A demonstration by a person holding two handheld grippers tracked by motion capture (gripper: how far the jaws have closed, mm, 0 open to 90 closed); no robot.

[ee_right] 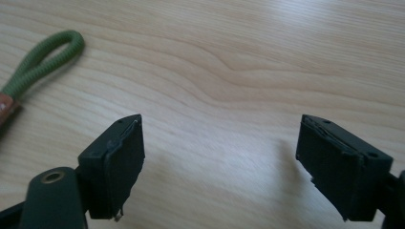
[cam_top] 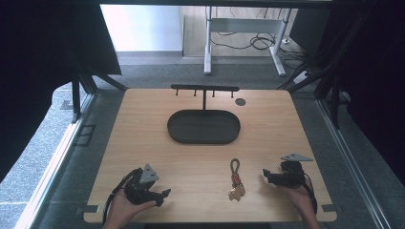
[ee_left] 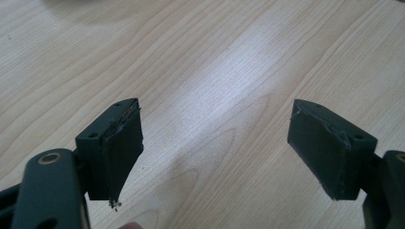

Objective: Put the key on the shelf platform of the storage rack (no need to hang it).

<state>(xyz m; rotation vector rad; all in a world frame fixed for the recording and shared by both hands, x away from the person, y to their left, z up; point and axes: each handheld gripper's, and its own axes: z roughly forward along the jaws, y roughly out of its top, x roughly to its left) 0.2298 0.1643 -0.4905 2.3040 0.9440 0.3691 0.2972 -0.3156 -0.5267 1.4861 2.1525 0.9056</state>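
A keychain point(cam_top: 235, 180) with a green cord loop was seen lying flat on the wooden bench point(cam_top: 143, 143), near its front edge, between the two hands and closer to the right one. In the right gripper view the green loop point(ee_right: 45, 62) appeared at the upper left, cut off by the frame edge where a reddish part began; the small pieces at the keychain's lower end could not be made out clearly in the high view. Farther back, at the middle of the bench, a dark oval tray point(cam_top: 204, 127) was set, with a black T-shaped hook rack point(cam_top: 205, 89) rising at its far side. A small dark round mark point(cam_top: 240, 101) was seen just right of the rack. The left tongs point(cam_top: 165, 194) were held spread wide over bare wood point(ee_left: 215, 124), with nothing between them. The right tongs point(cam_top: 264, 175) were likewise spread apart, empty, just beside the keychain but not touching it point(ee_right: 219, 152). Beyond the bench, a white desk frame point(cam_top: 243, 43) and loose cables point(cam_top: 260, 42) were seen on the floor.
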